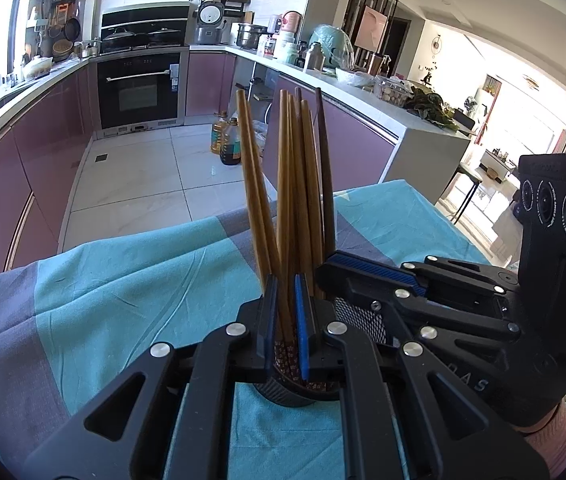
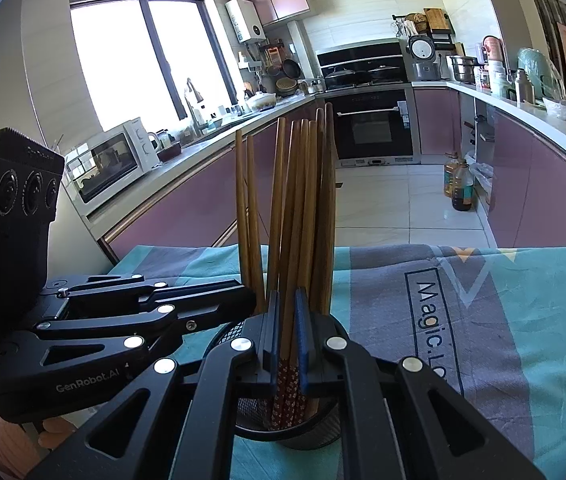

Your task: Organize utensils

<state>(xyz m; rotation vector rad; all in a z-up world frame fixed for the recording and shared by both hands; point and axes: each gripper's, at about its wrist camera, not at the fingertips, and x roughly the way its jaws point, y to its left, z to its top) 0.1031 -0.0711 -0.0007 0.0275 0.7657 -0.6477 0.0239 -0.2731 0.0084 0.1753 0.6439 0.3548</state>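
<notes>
**Both jaws on the chopstick bundle, shafts upright**

I've got both grippers at the same spot. Left gripper (image 1: 286,312): jaws narrow, pinched on chopsticks (image 1: 295,184) low on the shafts, just above the holder (image 1: 283,394). Right gripper (image 2: 286,320): same, jaws narrow on the patterned lower ends of the bundle.

Key relation: the chopsticks' long axis runs straight up, away from both sets of jaws, fanning out at the top. The mesh holder sits directly under and slightly behind the jaws, on the cloth-covered bench (image 1: 123,280). The grippers come in from opposite sides, fingers nearly touching; neither is clearly nearer.

Any move looks to me like along-axis, down into the holder or up out of it.

Hard to see: the holder interior is blocked by my own linkages. Which sticks each pair grips, versus loose ones standing behind, I can't tell; probably only a few each. Holder base is partly cut off.
</notes>
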